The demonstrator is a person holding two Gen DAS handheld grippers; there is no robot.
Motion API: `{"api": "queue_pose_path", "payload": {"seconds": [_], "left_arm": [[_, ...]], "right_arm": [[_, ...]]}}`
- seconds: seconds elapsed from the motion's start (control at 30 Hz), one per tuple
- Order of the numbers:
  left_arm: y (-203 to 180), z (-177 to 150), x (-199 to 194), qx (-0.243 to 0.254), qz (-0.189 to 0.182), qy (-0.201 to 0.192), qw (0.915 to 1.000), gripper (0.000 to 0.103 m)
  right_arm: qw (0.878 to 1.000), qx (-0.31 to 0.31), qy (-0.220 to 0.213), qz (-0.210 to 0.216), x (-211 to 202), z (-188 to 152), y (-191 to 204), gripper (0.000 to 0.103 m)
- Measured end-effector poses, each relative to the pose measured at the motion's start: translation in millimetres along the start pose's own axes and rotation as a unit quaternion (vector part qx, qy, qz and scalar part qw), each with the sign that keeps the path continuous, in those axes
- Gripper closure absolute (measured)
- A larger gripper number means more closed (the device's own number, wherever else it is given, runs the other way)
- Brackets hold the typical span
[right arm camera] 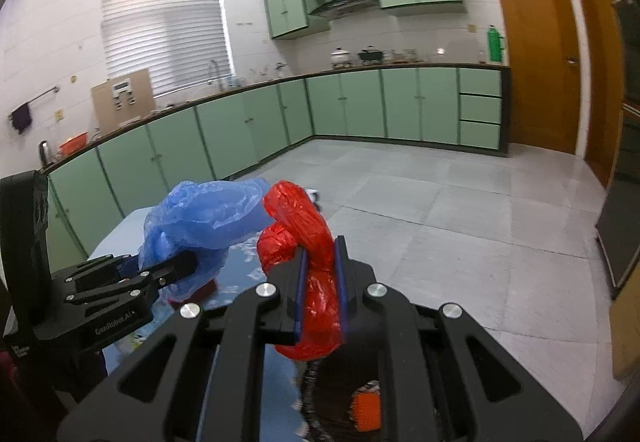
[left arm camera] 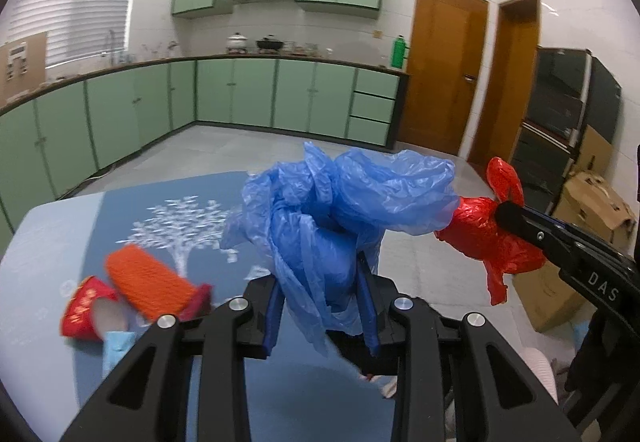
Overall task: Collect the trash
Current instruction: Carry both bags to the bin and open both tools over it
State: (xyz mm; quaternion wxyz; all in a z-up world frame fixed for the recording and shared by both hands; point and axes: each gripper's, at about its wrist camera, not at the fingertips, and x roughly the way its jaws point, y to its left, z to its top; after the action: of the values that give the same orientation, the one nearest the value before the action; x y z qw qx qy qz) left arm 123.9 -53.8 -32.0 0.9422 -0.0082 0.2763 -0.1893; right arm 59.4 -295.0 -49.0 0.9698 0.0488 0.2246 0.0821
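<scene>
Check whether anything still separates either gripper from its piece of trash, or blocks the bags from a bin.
Nothing separates them: the left gripper is shut on the blue plastic bag, the right gripper on the red plastic bag. No bin shows in either view, so that path cannot be judged.

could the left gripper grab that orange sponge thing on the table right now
Probably not yet: the left gripper is shut on the blue plastic bag, so its jaws are full. The orange sponge lies uncovered on the table.
</scene>
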Motion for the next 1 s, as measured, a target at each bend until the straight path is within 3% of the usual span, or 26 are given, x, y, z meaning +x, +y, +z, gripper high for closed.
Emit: {"api": "queue_pose_path", "payload": {"seconds": [0.47, 1.0], "left_arm": [[-56.3, -4.7, 48.6, 0.039, -0.044, 0.023, 0.9980, 0.071], [-87.2, -16.4, 99.0, 0.063, -0.067, 0.070, 0.9933, 0.070]], "right_arm": [[0.997, 0.047, 0.013, -0.065, -5.2, -36.0, -68.3, 0.091], [0.989, 0.097, 0.061, -0.093, 29.4, -66.8, -105.0, 0.090]]}}
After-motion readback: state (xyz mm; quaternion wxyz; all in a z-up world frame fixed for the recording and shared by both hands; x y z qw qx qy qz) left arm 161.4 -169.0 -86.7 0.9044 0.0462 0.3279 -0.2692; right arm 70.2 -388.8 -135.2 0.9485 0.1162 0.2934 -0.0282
